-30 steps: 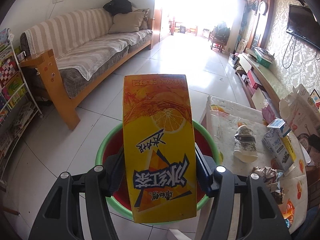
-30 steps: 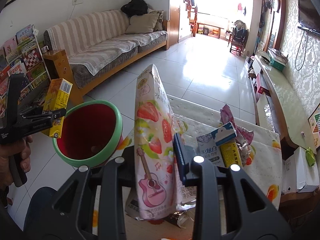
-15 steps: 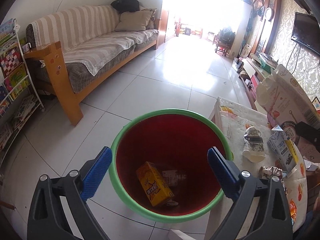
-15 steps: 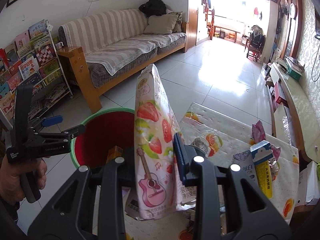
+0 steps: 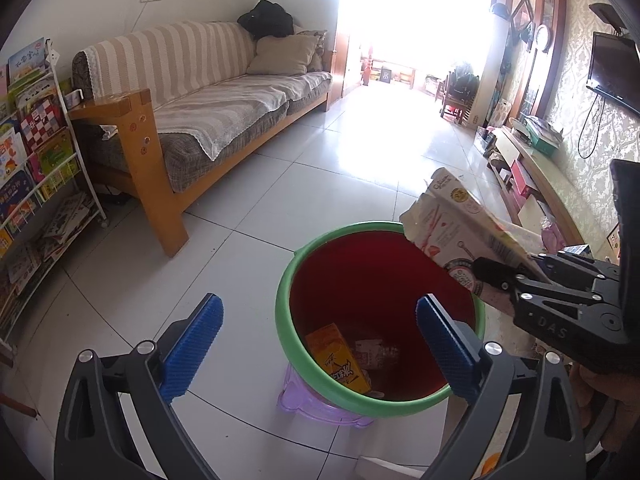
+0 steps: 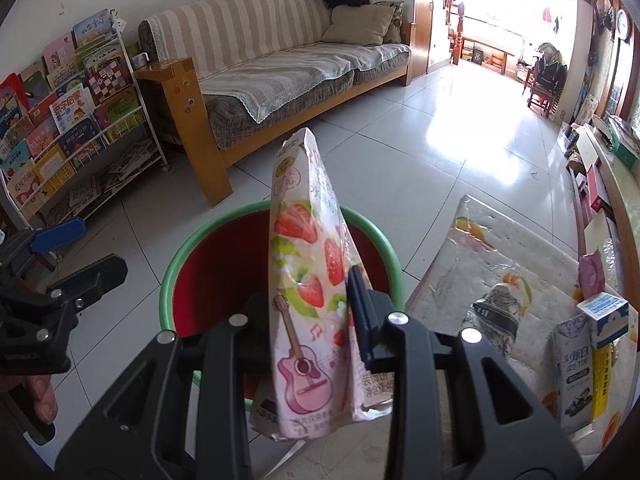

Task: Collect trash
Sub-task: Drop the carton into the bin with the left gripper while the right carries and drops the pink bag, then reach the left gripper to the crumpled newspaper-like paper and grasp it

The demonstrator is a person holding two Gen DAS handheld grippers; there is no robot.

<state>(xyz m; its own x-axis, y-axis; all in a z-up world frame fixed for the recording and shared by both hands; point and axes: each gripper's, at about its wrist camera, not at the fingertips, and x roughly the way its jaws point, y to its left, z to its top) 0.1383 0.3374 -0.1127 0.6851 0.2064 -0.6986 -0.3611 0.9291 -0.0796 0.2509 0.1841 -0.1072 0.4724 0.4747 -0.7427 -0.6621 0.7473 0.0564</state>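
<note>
A red bin with a green rim (image 5: 304, 256) (image 6: 172, 276) stands on the floor beside the low table. An orange drink carton (image 5: 338, 354) lies at its bottom with other scraps. My left gripper (image 5: 320, 344) is open and empty, just above the bin's near left side. My right gripper (image 6: 310, 312) is shut on a pink strawberry milk carton (image 6: 308, 280), held over the bin's right rim; it also shows in the left wrist view (image 5: 456, 232).
The low table (image 6: 472, 248) with a fruit-print cover holds a crumpled cup (image 6: 496, 308), milk cartons (image 6: 576, 364) and a pink wrapper (image 6: 592, 272). A sofa (image 5: 224, 100) and book rack (image 5: 36, 152) stand left. A purple stool (image 5: 320, 408) sits under the bin.
My left gripper opened and dropped the orange carton into the bin, then shifted left. My right gripper carried the strawberry carton from above the table to over the bin.
</note>
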